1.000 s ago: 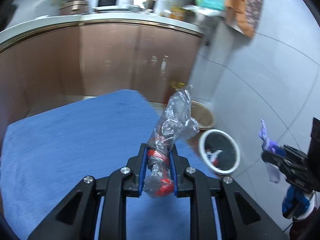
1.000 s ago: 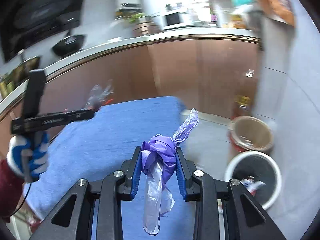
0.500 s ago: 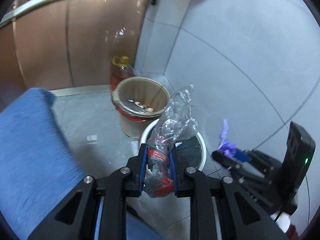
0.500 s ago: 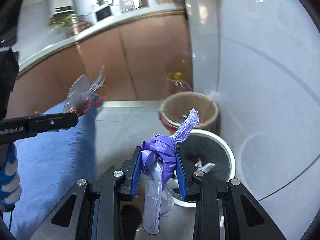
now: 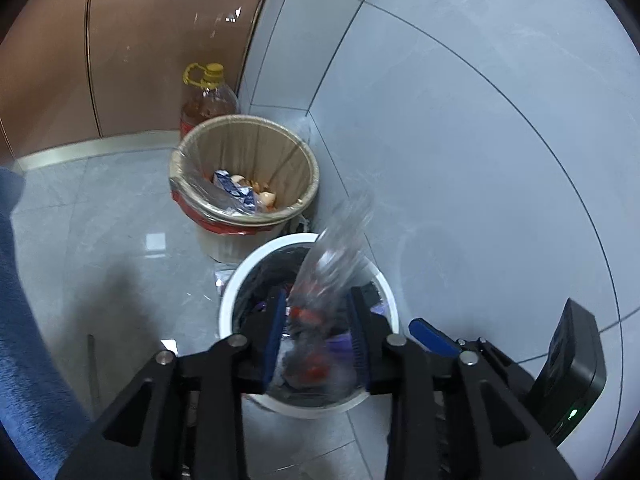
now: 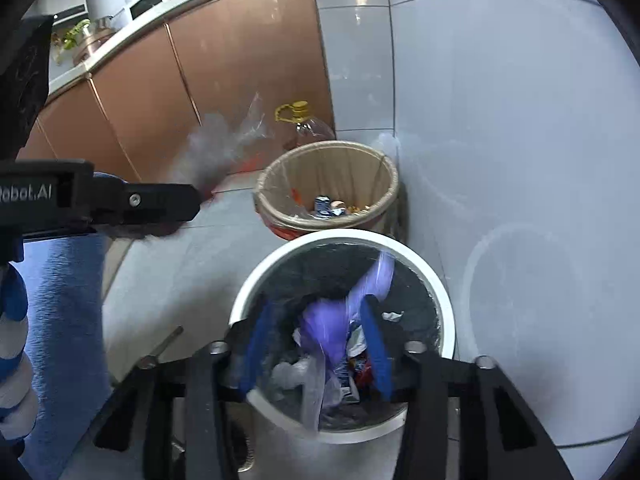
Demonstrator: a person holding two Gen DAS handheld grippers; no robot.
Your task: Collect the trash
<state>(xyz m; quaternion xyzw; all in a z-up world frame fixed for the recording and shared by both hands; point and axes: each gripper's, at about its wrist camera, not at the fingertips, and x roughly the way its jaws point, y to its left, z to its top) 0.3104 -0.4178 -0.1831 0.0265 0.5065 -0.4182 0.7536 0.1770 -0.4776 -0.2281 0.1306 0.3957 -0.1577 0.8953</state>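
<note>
Beside grey wall tiles [image 5: 460,140], two bins stand on seemingly glossy floor [image 5: 100,240].

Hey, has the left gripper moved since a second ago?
Yes. The left gripper has swung off the blue cloth and down over the white-rimmed bin, jaws opening around the clear wrapper.

White-rimmed bin [image 5: 232,284], black liner, upright on the floor, touching the tan-lined bin [image 5: 244,172] beyond it. Clear plastic wrapper [image 5: 332,256] with red print: blurred, above the white-rimmed bin's opening. Purple plastic bag [image 6: 332,328]: blurred, above the same opening, over mixed litter inside.
</note>
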